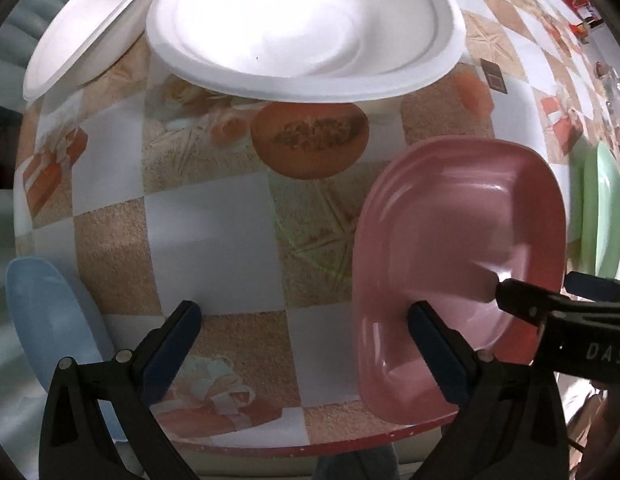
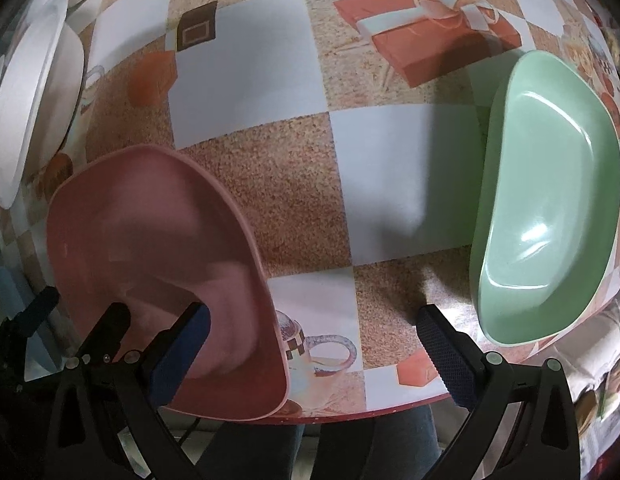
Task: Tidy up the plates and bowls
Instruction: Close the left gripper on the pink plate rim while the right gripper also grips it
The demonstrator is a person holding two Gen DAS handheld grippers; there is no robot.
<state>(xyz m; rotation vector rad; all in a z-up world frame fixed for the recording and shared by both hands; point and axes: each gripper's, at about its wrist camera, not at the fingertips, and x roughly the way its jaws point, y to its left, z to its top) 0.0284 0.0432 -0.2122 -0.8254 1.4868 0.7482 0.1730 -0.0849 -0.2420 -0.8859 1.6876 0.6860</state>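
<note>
At far left of the table [image 1: 214, 240] we see a blue bowl [image 1: 50, 320], then two white plates [image 1: 302, 28] w/ overlapping rims. Left tongs [image 1: 306, 320] & right tongs [image 2: 313, 328] gape wide, gripping nothing. Pink bowl [image 2: 158, 264] & green bowl [image 2: 549, 200] sit apart; we judge stacking barely begun.

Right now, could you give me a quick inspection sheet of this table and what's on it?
Surface: patterned tablecloth on a red-edged table.
Job's things: pink bowl, green bowl, blue bowl, white plates.
Clutter: small items at the far table edge, too small to tell.
Grippers: left gripper open, one finger inside the pink bowl; right gripper open, likewise.
Cables: nothing seen for sure.
Surroundings: person's trouser legs below the table.
</note>
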